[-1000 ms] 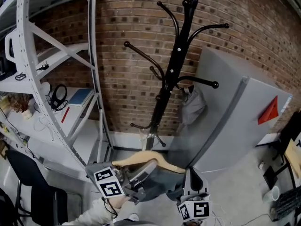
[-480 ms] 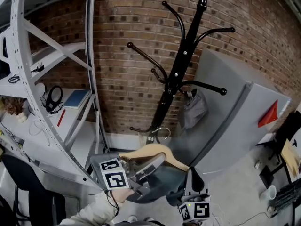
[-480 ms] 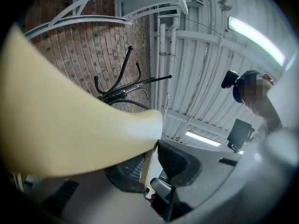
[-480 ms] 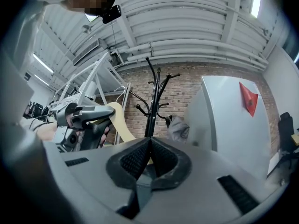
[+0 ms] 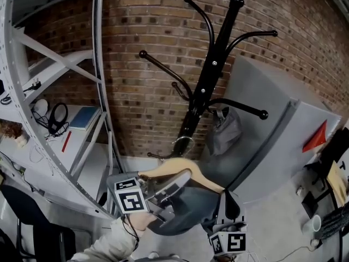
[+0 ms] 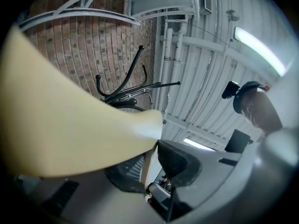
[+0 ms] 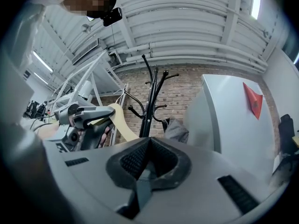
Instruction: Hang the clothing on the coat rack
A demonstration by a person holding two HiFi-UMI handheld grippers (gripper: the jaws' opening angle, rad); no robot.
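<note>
A black coat rack (image 5: 210, 75) stands against the brick wall. A pale wooden hanger (image 5: 174, 168) carries dark grey clothing (image 5: 188, 206). Its metal hook (image 5: 184, 142) sits low in front of the rack's pole. My left gripper (image 5: 169, 187) is shut on the hanger's arm, which fills the left of the left gripper view as a broad beige hanger (image 6: 70, 129), with the rack (image 6: 126, 85) beyond. My right gripper (image 5: 226, 206) is lower right, shut on a strip of the grey clothing (image 7: 144, 187). A lighter grey garment (image 5: 224, 130) hangs on a lower rack arm.
A white metal shelf unit (image 5: 98, 91) stands close on the left, with headphones (image 5: 57, 116) on a shelf. A large grey cabinet (image 5: 272, 135) with a red triangle (image 5: 314, 137) crowds the rack's right side. Upper rack arms (image 5: 163, 67) are bare.
Both grippers have carried the hanger and clothing upward and nearer the rack. The hook now sits in front of the pole's lower part.
</note>
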